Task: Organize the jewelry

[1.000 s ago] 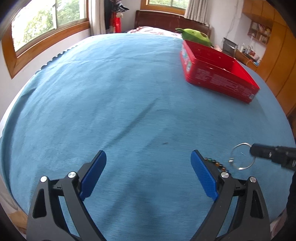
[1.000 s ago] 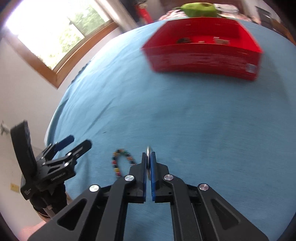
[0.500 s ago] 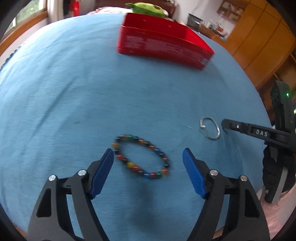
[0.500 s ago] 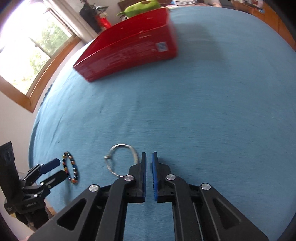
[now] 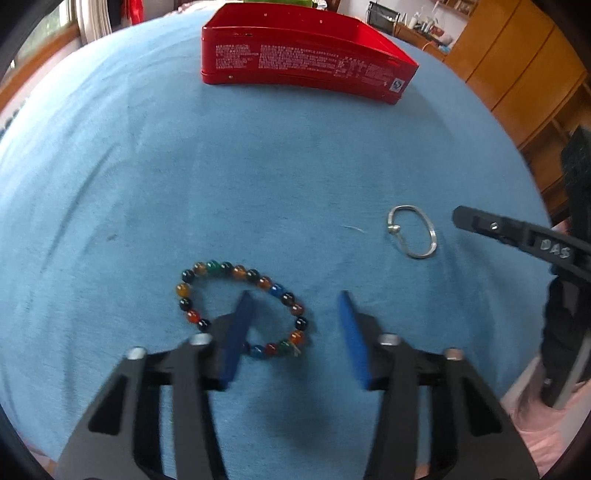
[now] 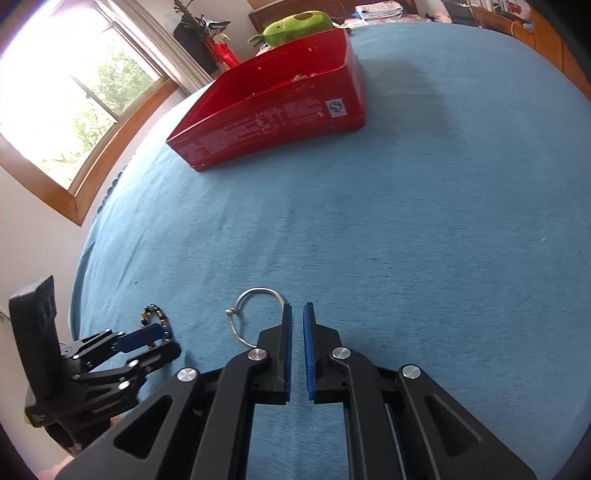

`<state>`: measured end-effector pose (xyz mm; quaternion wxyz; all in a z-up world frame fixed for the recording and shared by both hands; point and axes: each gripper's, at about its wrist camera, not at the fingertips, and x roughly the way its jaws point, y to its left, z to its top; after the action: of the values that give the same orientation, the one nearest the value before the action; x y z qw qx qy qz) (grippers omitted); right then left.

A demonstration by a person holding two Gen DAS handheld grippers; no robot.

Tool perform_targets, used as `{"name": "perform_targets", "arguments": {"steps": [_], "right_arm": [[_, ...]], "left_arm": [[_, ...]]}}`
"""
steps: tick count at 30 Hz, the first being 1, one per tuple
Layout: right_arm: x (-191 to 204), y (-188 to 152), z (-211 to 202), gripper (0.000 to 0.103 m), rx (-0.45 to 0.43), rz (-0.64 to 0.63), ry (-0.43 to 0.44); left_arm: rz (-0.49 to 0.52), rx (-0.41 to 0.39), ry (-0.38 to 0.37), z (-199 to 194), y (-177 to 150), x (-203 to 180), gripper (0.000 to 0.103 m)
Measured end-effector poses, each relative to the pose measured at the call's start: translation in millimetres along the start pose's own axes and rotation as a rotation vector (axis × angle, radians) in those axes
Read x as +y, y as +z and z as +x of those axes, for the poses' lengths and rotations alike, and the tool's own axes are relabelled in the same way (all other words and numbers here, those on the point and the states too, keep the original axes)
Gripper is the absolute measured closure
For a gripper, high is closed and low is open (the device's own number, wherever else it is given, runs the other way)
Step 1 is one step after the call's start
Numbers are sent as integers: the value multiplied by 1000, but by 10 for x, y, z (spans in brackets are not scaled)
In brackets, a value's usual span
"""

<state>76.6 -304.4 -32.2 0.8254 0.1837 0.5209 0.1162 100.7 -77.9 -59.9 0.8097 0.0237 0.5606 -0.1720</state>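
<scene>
A bracelet of coloured beads [image 5: 236, 306] lies on the blue cloth [image 5: 258, 184]. My left gripper [image 5: 295, 306] is open over it, its left finger inside the loop and its right finger outside the loop's right side. A thin silver bangle [image 5: 413, 230] lies flat to the right, also in the right wrist view [image 6: 255, 314]. My right gripper [image 6: 296, 308] is nearly shut and empty, its left finger beside the bangle's right edge. The bead bracelet [image 6: 157, 319] and left gripper [image 6: 147, 343] show at lower left there. A red open tin [image 5: 306, 66] stands at the back.
A green plush toy [image 6: 295, 24] lies behind the red tin [image 6: 277, 114]. A window with a wooden frame [image 6: 74, 122] is on the left. Wooden cabinets [image 5: 517, 81] stand at the right.
My right gripper let go of the silver bangle, which now lies on the cloth. My left gripper swung right over the bead bracelet and narrowed its fingers around one side of it.
</scene>
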Motion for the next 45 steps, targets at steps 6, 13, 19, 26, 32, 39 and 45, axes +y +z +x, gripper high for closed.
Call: {"name": "perform_targets", "arguments": {"steps": [6, 13, 19, 26, 32, 39, 45], "right_arm": [[195, -11, 85, 96, 28, -51, 29], [486, 0, 297, 96, 95, -121, 25], [545, 24, 413, 89, 121, -138, -21], [664, -18, 490, 92, 91, -208, -90], [607, -25, 445, 96, 72, -192, -79], [497, 3, 186, 98, 27, -173, -64], [333, 40, 19, 98, -1, -137, -50]], "left_arm": [[32, -29, 71, 58, 46, -48, 97], [-16, -52, 36, 84, 174, 88, 97], [-35, -60, 28, 76, 242, 193, 97], [-31, -68, 35, 148, 303, 175, 97], [-25, -77, 46, 164, 315, 145, 97], [-26, -82, 40, 78, 278, 143, 97], [-25, -106, 31, -44, 285, 138, 97]]}}
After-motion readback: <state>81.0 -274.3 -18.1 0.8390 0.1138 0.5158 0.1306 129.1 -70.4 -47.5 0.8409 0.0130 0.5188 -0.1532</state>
